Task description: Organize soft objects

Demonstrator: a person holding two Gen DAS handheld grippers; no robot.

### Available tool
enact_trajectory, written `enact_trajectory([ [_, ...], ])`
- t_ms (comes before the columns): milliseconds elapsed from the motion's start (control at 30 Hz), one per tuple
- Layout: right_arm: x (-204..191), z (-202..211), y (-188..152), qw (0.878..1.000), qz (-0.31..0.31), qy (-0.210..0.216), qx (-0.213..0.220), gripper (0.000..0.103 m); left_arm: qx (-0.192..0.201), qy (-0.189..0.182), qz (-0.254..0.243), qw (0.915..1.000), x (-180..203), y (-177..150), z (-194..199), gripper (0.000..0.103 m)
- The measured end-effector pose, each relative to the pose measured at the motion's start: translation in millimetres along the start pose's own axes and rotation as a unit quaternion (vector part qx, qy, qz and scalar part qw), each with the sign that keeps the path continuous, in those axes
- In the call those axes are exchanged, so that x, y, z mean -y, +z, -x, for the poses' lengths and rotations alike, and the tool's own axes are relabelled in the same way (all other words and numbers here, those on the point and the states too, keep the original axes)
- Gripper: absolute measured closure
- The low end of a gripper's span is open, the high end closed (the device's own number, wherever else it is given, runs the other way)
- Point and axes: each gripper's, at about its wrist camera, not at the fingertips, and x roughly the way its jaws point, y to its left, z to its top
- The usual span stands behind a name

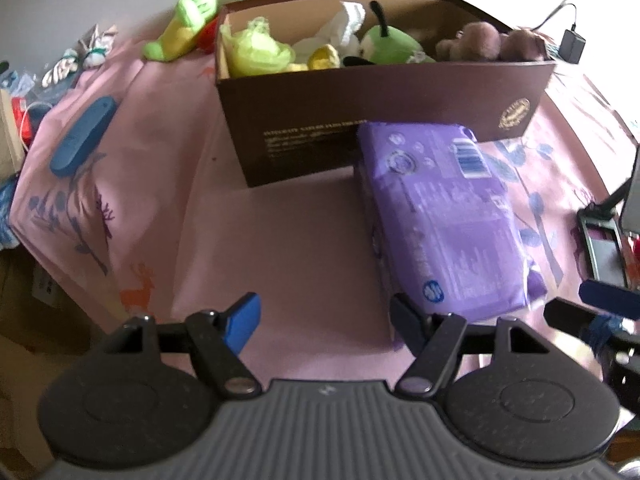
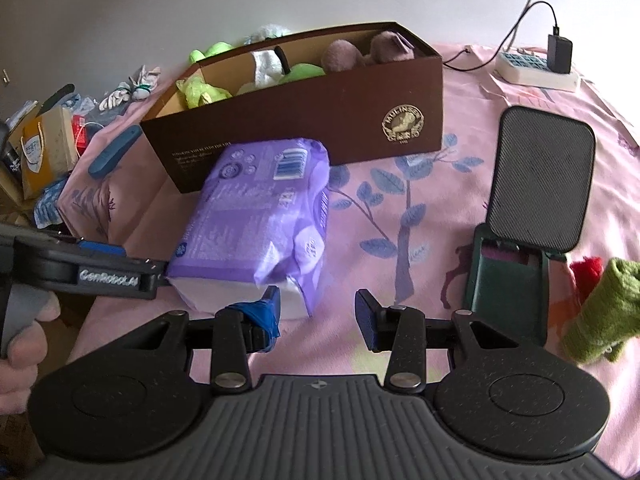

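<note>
A purple soft pack of tissues [image 1: 448, 220] lies on the pink cloth in front of a brown cardboard box [image 1: 360, 104]; it also shows in the right wrist view [image 2: 260, 220], as does the box [image 2: 320, 104]. The box holds several plush toys, among them a green one [image 1: 390, 44] and a brown one [image 1: 480, 42]. My left gripper [image 1: 326, 322] is open and empty, its right finger beside the pack's near left corner. My right gripper [image 2: 318, 314] is open and empty, just right of the pack's near end. A green knitted item [image 2: 600, 312] lies at the right.
A green-yellow plush [image 1: 180, 30] lies behind the box's left end. A blue case [image 1: 82, 136] lies on the cloth at left. A dark green open-lidded case [image 2: 520, 248] stands at right. A power strip with charger [image 2: 538, 68] is at the back right. Clutter sits past the left edge.
</note>
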Motion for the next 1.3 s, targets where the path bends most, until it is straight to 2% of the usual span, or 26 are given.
enact_trajectory([
  [300,11.8,4.8,-5.7,1.0,-0.018,-0.008,-0.005,0.078,-0.006,-0.023,-0.01,0.9997,-2.8,-21.4,8.2,0.03],
  [400,15.9,8.0,-7.2,1.0,-0.02,-0.012,-0.004,0.078,-0.01,-0.046,-0.01,0.9989,-2.4,-27.0,12.7,0.03],
  [500,20.9,10.7,-9.4,0.999,-0.027,-0.018,-0.005,0.078,-0.009,-0.07,-0.032,0.997,7.3,-32.7,18.5,0.03],
  [700,37.5,24.4,-16.4,0.998,-0.042,-0.038,0.002,0.078,-0.003,-0.111,-0.084,0.9903,40.5,-35.0,21.3,0.03],
  [900,68.4,46.5,-27.7,0.993,-0.082,-0.082,0.003,0.078,-0.001,-0.135,-0.128,0.9826,70.4,-32.6,16.4,0.03],
  [1133,111.7,73.2,-37.6,0.982,-0.131,-0.134,0.006,0.078,0.003,-0.168,-0.17,0.9709,97.3,-30.9,9.9,0.03],
  [1300,141.6,85.0,-30.9,0.98,-0.128,-0.153,0.003,0.078,0.013,-0.181,-0.207,0.9614,117.1,-27.3,9.8,0.03],
])
